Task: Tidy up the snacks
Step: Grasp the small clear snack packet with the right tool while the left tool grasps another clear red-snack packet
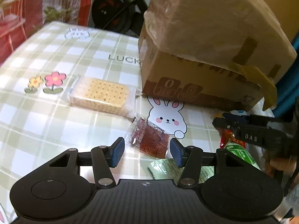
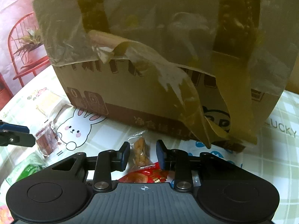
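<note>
Left wrist view: left gripper (image 1: 147, 152) fingers spread, dark red snack packet (image 1: 149, 140) lying between them on the checked tabletop (image 1: 56, 127), pads not pressing. Cracker pack (image 1: 101, 95) beyond, beside the cardboard box (image 1: 196, 59). Right gripper (image 2: 143, 154) fingers narrowed around a small brown snack (image 2: 141, 153); contact unclear.

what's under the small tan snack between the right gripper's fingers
The tan snack lies partly on a red packet, with the checked tablecloth under its far end. The right gripper body hides the rest of the red packet.
</note>
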Motion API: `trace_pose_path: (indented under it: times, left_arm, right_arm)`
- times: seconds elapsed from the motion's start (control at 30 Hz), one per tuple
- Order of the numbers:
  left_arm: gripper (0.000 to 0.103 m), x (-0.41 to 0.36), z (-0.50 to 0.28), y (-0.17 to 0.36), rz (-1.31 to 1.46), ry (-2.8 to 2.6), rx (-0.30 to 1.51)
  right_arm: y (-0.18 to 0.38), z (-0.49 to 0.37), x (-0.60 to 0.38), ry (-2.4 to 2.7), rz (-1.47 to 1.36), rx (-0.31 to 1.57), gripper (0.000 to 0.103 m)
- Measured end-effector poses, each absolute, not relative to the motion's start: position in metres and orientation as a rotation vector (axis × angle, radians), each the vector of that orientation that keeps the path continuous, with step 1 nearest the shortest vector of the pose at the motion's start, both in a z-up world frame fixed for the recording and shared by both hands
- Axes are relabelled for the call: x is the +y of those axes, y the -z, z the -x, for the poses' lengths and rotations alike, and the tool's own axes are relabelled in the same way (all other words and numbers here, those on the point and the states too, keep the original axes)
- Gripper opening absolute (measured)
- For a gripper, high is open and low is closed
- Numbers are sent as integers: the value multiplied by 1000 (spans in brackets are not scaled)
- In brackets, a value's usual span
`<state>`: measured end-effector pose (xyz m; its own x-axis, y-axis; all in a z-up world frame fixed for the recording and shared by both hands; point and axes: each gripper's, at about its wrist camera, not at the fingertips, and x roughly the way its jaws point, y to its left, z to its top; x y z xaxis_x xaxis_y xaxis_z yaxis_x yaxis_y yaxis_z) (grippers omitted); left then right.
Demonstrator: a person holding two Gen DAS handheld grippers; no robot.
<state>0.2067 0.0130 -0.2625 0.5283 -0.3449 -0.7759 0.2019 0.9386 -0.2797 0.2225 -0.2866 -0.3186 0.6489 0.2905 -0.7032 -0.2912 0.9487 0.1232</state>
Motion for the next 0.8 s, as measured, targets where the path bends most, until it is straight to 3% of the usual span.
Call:
trace_pose_path:
  times: [0.03,0.3,0.8]
  left_arm:
    - [56,12,-208,265,179,326,974]
    - [57,-5,-217,272,187,339,995]
    - [59,-59,-224,276,-87,458,964]
  right_arm:
    - [319,-221,-286,-338,4,798,15]
    - [315,-210,-291,-354,-9,787,15]
    - [304,-180,-329,-325,-131,727,15]
